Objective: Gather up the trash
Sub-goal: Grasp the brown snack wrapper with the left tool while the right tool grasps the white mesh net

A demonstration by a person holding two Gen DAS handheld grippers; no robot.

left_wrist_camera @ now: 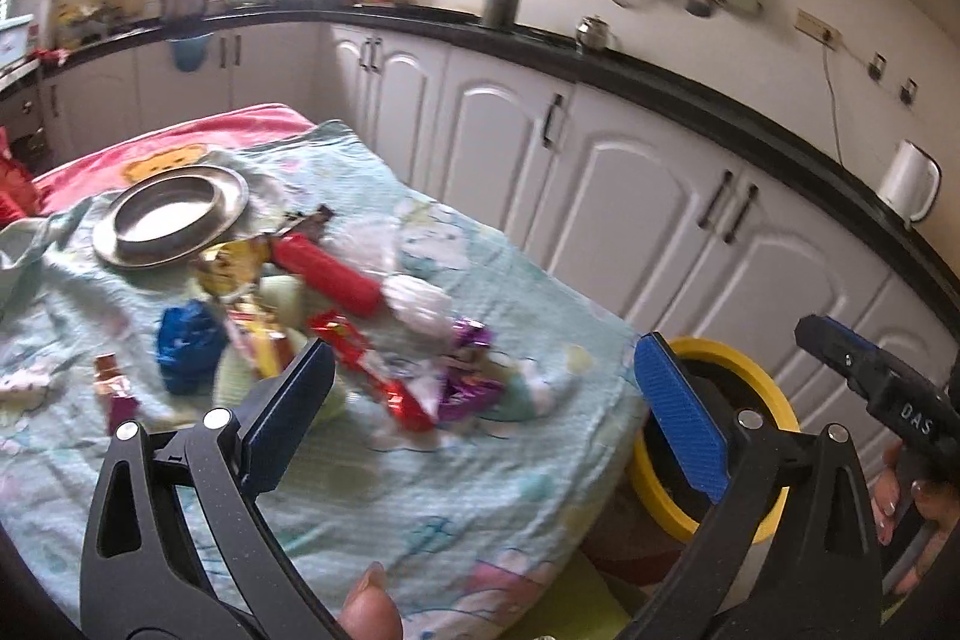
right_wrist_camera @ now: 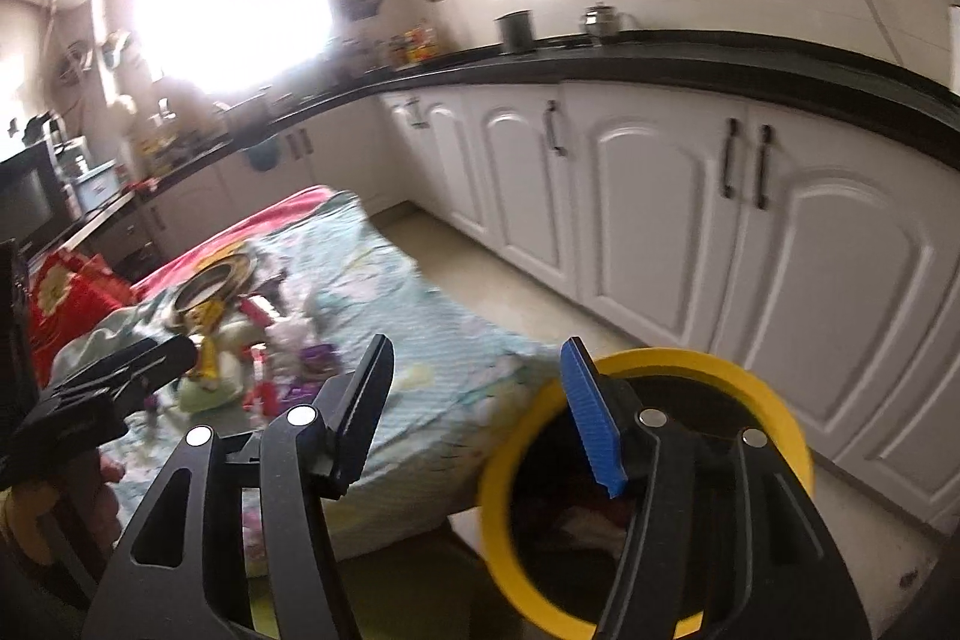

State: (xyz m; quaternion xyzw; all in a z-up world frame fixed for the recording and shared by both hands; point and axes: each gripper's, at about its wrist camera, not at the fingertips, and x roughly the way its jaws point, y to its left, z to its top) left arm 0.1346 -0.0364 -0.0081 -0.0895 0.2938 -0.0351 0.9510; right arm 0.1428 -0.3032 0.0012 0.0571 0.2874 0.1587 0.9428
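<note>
Kitchen table (left_wrist_camera: 420, 490), wrappers (left_wrist_camera: 372, 370) ahead of left claw (left_wrist_camera: 480, 412), spread empty; right claw (right_wrist_camera: 474, 412) parted, empty, over yellow-rimmed bin (right_wrist_camera: 660, 358). Single out one wrapper, pinch mid-body.

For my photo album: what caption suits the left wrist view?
Open left gripper above wrappers strewn over a cloth-covered table, yellow-rimmed bin alongside.

A heap of wrappers (left_wrist_camera: 360, 340) lies in the middle of the table (left_wrist_camera: 420, 490). A plate (left_wrist_camera: 171, 214) sits on the table just behind the heap. A bin (right_wrist_camera: 648, 490) stands on the floor beside the table's right edge. Cupboards (left_wrist_camera: 630, 208) run along the wall behind the bin.
</note>
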